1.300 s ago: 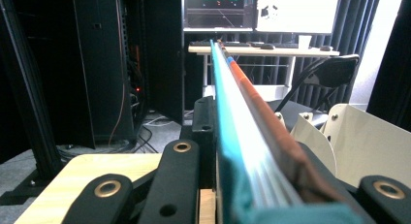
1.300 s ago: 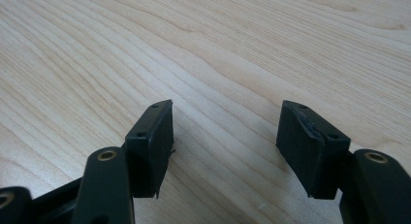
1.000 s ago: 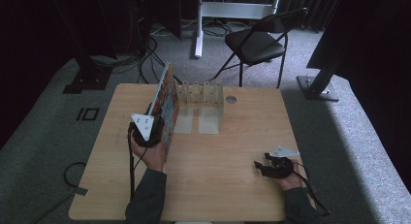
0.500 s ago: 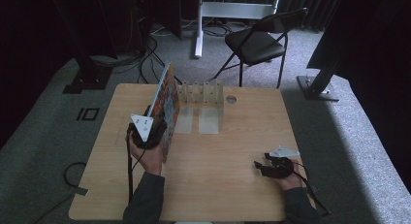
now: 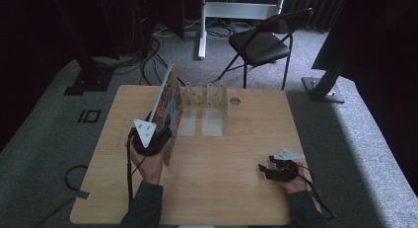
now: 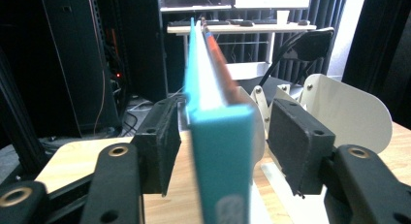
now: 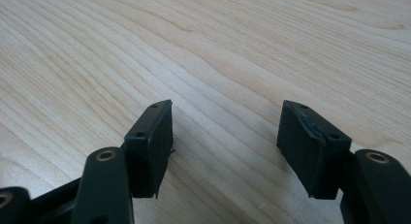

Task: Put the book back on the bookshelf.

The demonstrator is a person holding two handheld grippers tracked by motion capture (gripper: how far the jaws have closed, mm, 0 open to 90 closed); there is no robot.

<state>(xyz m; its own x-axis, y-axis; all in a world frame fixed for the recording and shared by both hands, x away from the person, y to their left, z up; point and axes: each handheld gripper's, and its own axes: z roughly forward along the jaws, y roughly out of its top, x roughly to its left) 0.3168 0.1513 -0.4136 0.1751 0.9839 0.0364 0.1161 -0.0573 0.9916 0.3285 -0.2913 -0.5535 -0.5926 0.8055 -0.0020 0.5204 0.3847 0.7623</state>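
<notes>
- Two grippers were seen at a wooden table (image 5: 236, 188), one in each hand of a person.
- A book (image 5: 168, 105) was stood on edge at the table's left half, tilted, its far end just beside a white rack (image 5: 207, 95).
- The book's cover was colourful in the high view; in the left gripper view its edge (image 6: 220, 151) was teal and blurred.
- The left gripper (image 5: 154, 139) was held at the book's near end, a grey plate on top of it.
- In the left gripper view the book was seen between the two black jaws; the left pad (image 6: 157, 149) was close to it or just touching, which could not be told, and the right pad (image 6: 295, 146) was clearly apart from it.
- The left jaws had just been opening, about half wide, and the book was no longer pinched.
- The right gripper (image 5: 268, 170) was rested low on the table near the right front edge, well apart from the book.
- Its jaws were spread fairly wide, nothing between the pads (image 7: 150, 146), bare wood beneath them.
- A black chair (image 5: 261, 40) was seen on grey carpet beyond the table.
</notes>
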